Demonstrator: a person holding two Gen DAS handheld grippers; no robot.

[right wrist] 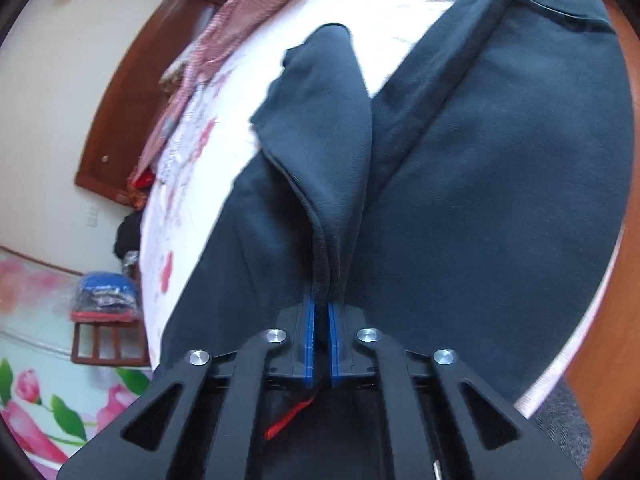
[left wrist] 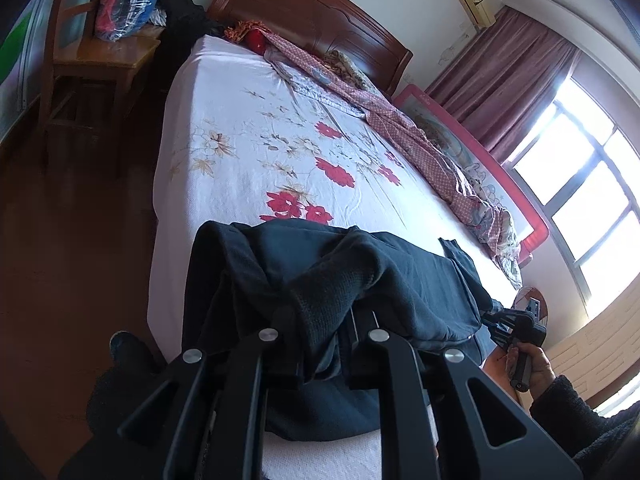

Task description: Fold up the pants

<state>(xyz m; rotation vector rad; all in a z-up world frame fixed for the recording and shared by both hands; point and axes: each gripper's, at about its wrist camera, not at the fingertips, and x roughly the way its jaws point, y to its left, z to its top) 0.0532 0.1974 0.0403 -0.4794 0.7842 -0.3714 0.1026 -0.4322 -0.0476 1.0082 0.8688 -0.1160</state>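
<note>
Right now the dark pants (left wrist: 360,280) are lying across the near end of the bed (left wrist: 224,184), bunched toward its foot edge and spreading along it toward the window side. The left tool (left wrist: 324,344) is sitting at that foot edge with its jaws drawn together on a thick ridge of the pants' fabric, which is draping over the fingertips and hiding them. The right tool (right wrist: 322,300) is gripping too: its blue pads (right wrist: 308,332) are pressing nearly together on a narrow raised fold of the pants (right wrist: 500,200), which is standing up between two flatter stretches of cloth. In the left wrist view the right tool (left wrist: 516,328) is showing small at the bed's near corner, held by a hand (left wrist: 536,364) in a dark sleeve. Beyond the pants, the flowered sheet is running bare up to the headboard (left wrist: 312,16), leaving wide open room. A pink patterned quilt (left wrist: 420,136) is crowding the far side edge beside a red-framed rail (left wrist: 480,152). A wooden chair (left wrist: 92,60) is standing on the floor beside the bed's opposite edge.
</note>
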